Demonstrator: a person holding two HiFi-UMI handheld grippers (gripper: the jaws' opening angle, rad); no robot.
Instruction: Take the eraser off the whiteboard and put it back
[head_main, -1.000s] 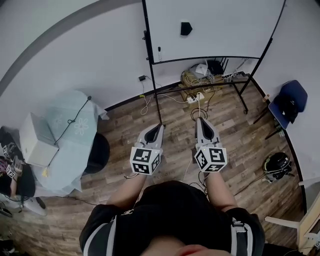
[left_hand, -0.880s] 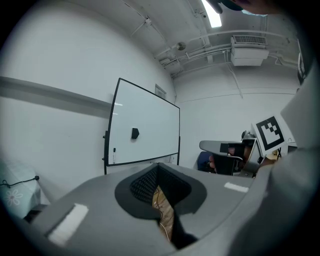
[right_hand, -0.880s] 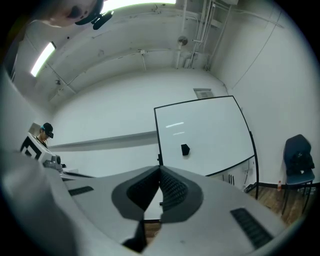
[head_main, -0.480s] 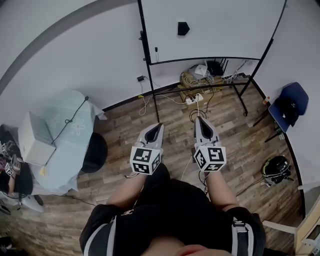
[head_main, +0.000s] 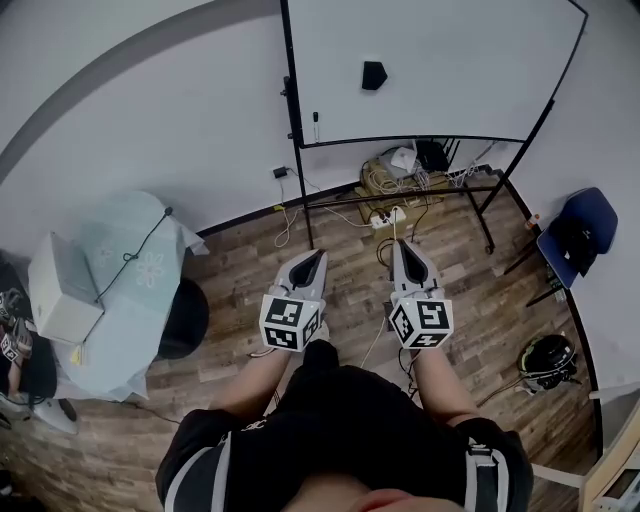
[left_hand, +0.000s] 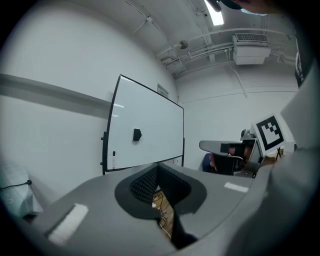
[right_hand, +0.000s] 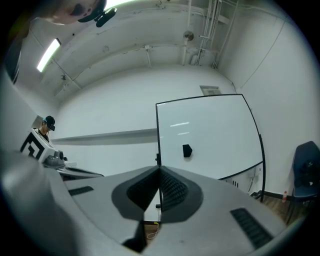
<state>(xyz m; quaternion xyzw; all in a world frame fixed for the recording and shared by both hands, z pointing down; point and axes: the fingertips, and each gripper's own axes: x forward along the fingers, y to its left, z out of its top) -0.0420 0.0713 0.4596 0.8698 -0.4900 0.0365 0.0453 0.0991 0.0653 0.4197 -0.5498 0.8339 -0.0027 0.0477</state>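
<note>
Two tools sit in my fists, side by side and near each other over the wooden floor (head_main: 250, 250): my left hand-held gripper (head_main: 318, 256) and my right hand-held gripper (head_main: 400, 243), both pointing toward 12 o'clock, each with its marker cube at the back end nearest me. My left hand-held gripper (left_hand: 157, 170) is clenched, its ribbed pads meeting at the tip with nothing caught between them. My right hand-held gripper (right_hand: 159, 172) is clenched the same way, also on nothing. Neither one touches anything. Straight ahead at 12 o'clock, well apart from both tips, stands the whiteboard (head_main: 460, 60) on its black frame, and the eraser (head_main: 373, 75) clings to its face, a small dark block a little left of the board's middle. From my left side the eraser (left_hand: 137, 134) shows on the whiteboard (left_hand: 155, 125) above the closed tips; from my right side the eraser (right_hand: 187, 150) sits on the whiteboard (right_hand: 220, 130) at about 1 o'clock from the tips. A marker (head_main: 316, 122) hangs near the board's lower left corner. Cables (head_main: 395, 180) lie heaped on the floor under the board. At 3 o'clock stands a blue chair (head_main: 585, 215); at 9 o'clock a bench (head_main: 140, 270) under a pale cloth carries a white box (head_main: 60, 290), with a black stool (head_main: 188, 318) just beside it.
</note>
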